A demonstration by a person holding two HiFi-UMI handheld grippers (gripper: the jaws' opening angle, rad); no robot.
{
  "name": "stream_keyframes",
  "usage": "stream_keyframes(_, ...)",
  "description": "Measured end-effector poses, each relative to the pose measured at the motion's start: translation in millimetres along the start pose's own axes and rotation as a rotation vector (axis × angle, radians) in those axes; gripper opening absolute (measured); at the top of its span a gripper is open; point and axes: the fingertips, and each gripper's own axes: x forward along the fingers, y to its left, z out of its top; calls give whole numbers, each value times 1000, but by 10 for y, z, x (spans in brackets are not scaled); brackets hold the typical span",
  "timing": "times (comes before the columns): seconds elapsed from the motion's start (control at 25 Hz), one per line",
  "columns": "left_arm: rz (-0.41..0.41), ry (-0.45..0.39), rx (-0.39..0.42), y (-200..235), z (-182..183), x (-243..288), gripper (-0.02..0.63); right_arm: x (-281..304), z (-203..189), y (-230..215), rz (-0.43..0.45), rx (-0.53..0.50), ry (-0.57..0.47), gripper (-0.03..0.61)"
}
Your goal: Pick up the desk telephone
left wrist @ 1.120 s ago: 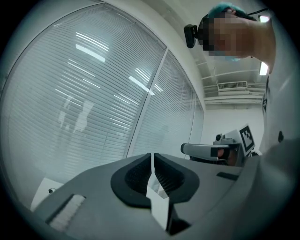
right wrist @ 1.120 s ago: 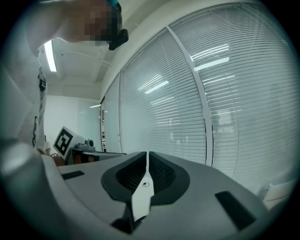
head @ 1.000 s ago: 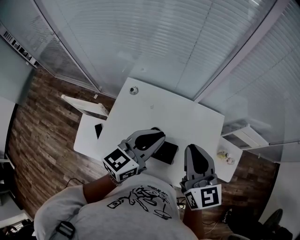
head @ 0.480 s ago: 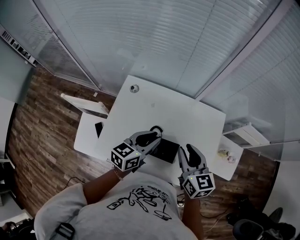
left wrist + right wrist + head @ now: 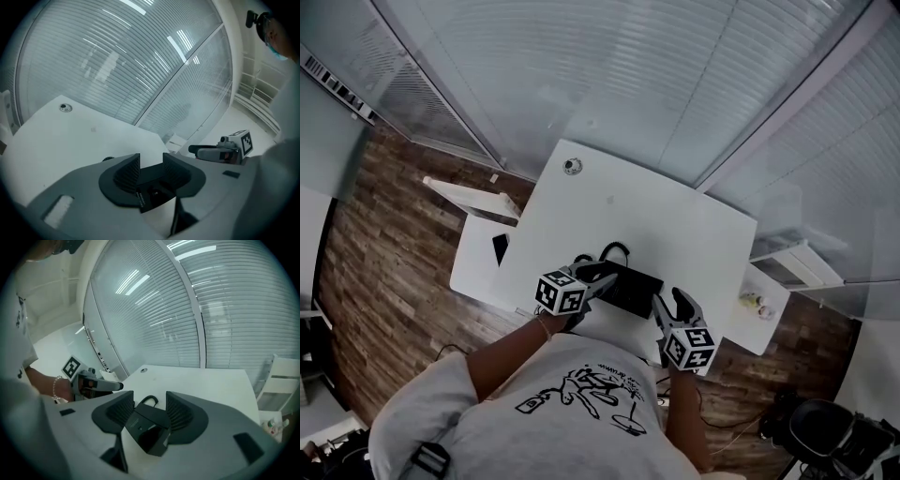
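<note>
A black desk telephone (image 5: 630,289) lies near the front edge of the white desk (image 5: 656,225), with its coiled cord (image 5: 614,251) behind it. My left gripper (image 5: 602,277) is low at the phone's left end and my right gripper (image 5: 671,304) at its right end. Both pairs of jaws are opening. In the left gripper view the phone (image 5: 151,186) shows in the gap of the left gripper (image 5: 151,169), clear of the pads. The right gripper view shows the phone (image 5: 147,427) in the gap of the right gripper (image 5: 150,411), also untouched.
A round grommet (image 5: 572,166) sits in the desk's far left corner. A lower white side table (image 5: 478,267) at the left carries a small dark item (image 5: 500,248). A white shelf (image 5: 792,267) with small objects (image 5: 752,306) stands at the right. Glass walls with blinds rise behind the desk.
Both grippers have sunk from chest height down to the desk top. Their jaws, shut a second ago, now stand apart at the two ends of the telephone.
</note>
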Motion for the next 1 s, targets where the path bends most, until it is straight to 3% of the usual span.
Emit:
stream_keyframes(0.36,64,134,-102,475,-661,170,166,184,-739,-242,10,118,135,213)
stream_keyframes(0.76,59,219,-236,786,-1106,312,202,355,-1092,-358,49,245,198,236)
stream_keyframes(1.0,57,236,-268,849,-1223,356,219,421,-1197,-366,73,294,215,241)
